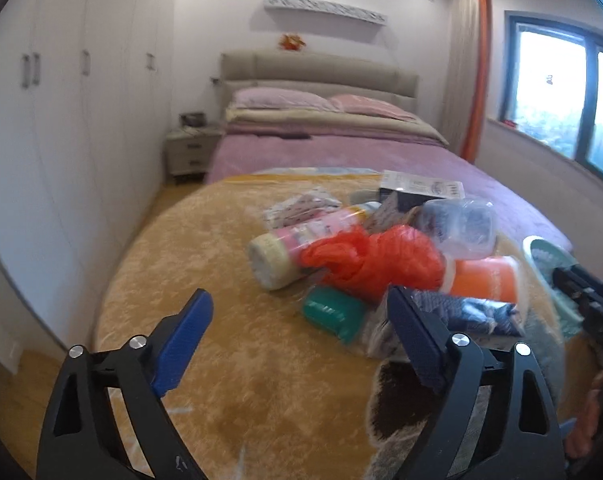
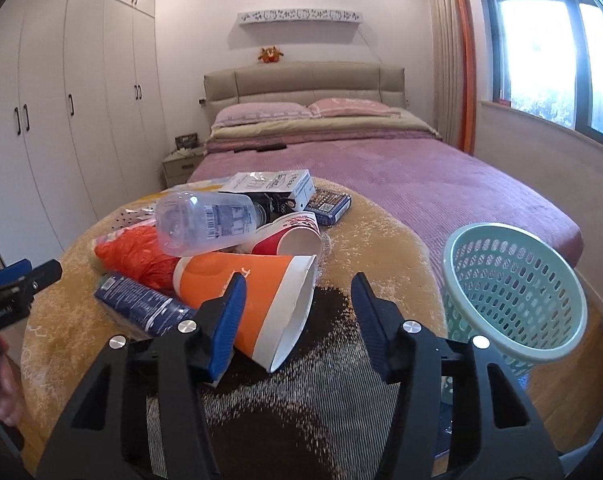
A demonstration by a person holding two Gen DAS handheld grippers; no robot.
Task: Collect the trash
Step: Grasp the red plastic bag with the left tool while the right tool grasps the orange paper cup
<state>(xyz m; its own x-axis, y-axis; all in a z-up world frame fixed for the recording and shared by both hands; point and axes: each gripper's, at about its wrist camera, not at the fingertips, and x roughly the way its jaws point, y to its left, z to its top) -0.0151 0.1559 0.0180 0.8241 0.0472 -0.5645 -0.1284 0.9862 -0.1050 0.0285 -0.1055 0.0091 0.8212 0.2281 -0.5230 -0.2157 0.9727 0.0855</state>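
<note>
Both grippers, left [image 1: 297,344] and right [image 2: 299,320], hover with jaws released and grasping nothing. Just beyond lies the trash: orange cup [image 2: 257,300], red bag [image 1: 377,264], clear bottle [image 2: 205,222], heaped on the tan blanket [image 1: 221,360]. The green basket [image 2: 513,296] stands at right, bed [image 2: 421,184] behind.

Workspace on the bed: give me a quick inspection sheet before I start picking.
Surface: tan plush blanket on the bed.
Job's things: orange paper cup on its side, clear bottle atop the pile, red bag, blue tube, mint basket upright at right.
Clutter: cartons and packets behind.
Grippers: left hand-held gripper and right hand-held gripper open, holding nothing.
Cables: nothing seen.
Surroundings: wardrobe, window.
</note>
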